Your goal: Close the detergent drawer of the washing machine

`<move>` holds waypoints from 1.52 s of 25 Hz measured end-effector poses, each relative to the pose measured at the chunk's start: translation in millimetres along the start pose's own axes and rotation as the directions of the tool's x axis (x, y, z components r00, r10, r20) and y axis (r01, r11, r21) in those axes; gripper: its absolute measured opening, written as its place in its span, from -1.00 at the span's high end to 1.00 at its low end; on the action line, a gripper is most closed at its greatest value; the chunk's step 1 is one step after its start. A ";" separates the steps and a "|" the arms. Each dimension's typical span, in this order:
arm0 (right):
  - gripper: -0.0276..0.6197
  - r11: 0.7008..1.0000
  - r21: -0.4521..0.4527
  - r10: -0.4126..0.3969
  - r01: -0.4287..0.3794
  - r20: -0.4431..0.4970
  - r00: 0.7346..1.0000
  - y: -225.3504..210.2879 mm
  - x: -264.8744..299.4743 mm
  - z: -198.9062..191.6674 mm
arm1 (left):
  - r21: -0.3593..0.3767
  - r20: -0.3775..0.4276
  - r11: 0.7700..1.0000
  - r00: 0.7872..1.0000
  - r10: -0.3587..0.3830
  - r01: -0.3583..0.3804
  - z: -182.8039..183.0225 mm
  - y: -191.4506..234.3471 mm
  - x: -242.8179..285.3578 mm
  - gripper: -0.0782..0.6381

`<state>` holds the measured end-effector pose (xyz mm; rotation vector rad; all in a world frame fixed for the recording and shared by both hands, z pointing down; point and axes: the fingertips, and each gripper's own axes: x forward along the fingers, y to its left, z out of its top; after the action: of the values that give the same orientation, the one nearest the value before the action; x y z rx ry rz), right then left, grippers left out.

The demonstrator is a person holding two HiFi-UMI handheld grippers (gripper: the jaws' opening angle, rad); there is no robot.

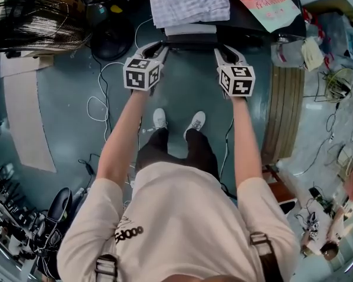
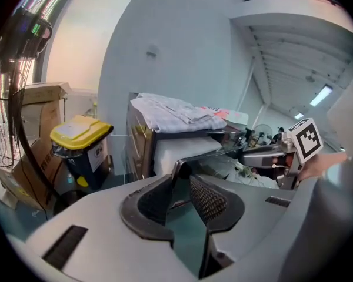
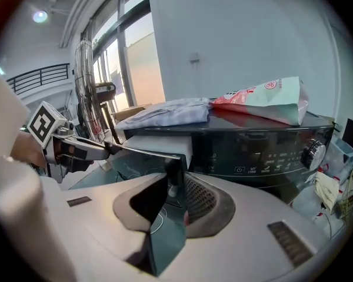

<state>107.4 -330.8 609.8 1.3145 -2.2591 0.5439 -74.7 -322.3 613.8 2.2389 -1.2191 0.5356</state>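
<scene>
The washing machine point(image 1: 247, 17) stands at the top of the head view, its dark control panel point(image 3: 265, 151) facing me. Its detergent drawer point(image 1: 191, 30) sticks out toward me, a white body point(image 3: 156, 144) behind a dark glossy front panel point(image 1: 191, 39). My left gripper point(image 1: 159, 47) grips the panel's left end and my right gripper point(image 1: 223, 51) grips its right end. In the left gripper view the panel's corner runs between the pads of the left gripper point(image 2: 182, 184). The right gripper point(image 3: 175, 187) holds the opposite corner the same way.
Folded cloth point(image 1: 188, 2) and a detergent bag point(image 1: 265, 2) lie on the machine's top. A bin with a yellow lid point(image 2: 79, 134) and a fan point(image 1: 29, 16) stand to the left. Cables point(image 1: 100, 98) trail over the floor, and a ribbed board point(image 1: 285, 110) stands on the right.
</scene>
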 end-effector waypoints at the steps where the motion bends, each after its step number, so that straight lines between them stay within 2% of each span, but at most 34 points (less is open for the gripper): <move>1: 0.67 1.000 0.005 0.004 -0.004 0.001 1.000 -1.0 2.7 2.1 | -0.002 0.000 1.000 1.000 0.004 -0.004 2.1 2.5 1.9 0.50; 7: 0.66 1.000 0.031 0.006 -0.007 0.014 1.000 -6.6 12.7 9.6 | 0.016 0.002 0.999 0.999 0.043 -0.043 10.8 14.3 10.1 0.38; 11: 0.52 0.997 0.067 -0.029 0.027 0.037 0.999 -14.1 13.2 8.1 | -0.011 0.009 0.999 0.999 0.033 -0.032 10.5 19.8 11.5 0.25; 14: 0.45 0.997 0.056 -0.051 0.048 0.051 0.997 -17.7 14.0 11.2 | -0.010 0.019 0.999 0.999 0.044 -0.044 14.3 21.2 13.1 0.25; 16: 0.45 0.995 0.067 -0.080 0.076 0.056 0.995 -20.0 17.9 15.1 | -0.034 0.040 0.997 0.997 0.072 -0.070 17.4 23.9 15.9 0.29; 20: 0.47 0.990 0.079 -0.122 0.119 0.034 0.992 -24.2 36.8 28.9 | -0.057 0.037 0.991 0.992 0.119 -0.117 30.6 32.8 30.3 0.43; 22: 0.48 0.988 0.085 -0.135 0.132 0.028 0.990 -26.1 39.2 31.1 | -0.047 0.030 0.993 0.993 0.113 -0.111 33.6 34.9 33.4 0.43; 25: 0.48 0.982 0.125 -0.150 0.143 0.054 0.987 -28.1 40.0 29.8 | -0.068 0.049 0.992 0.993 0.108 -0.105 32.9 40.5 33.3 0.31; 29: 0.47 0.976 0.139 -0.179 0.167 0.077 0.981 -28.9 39.7 27.4 | -0.078 0.063 0.993 0.993 0.099 -0.094 31.5 41.9 34.5 0.28; 38: 0.45 0.975 0.161 -0.167 0.154 0.073 0.983 -31.6 42.9 29.0 | -0.109 0.095 0.991 0.991 0.090 -0.079 34.2 45.5 35.8 0.22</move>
<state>111.0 -391.2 614.1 1.6098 -2.1894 0.6256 -92.1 -387.0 619.3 2.1554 -1.3655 0.3854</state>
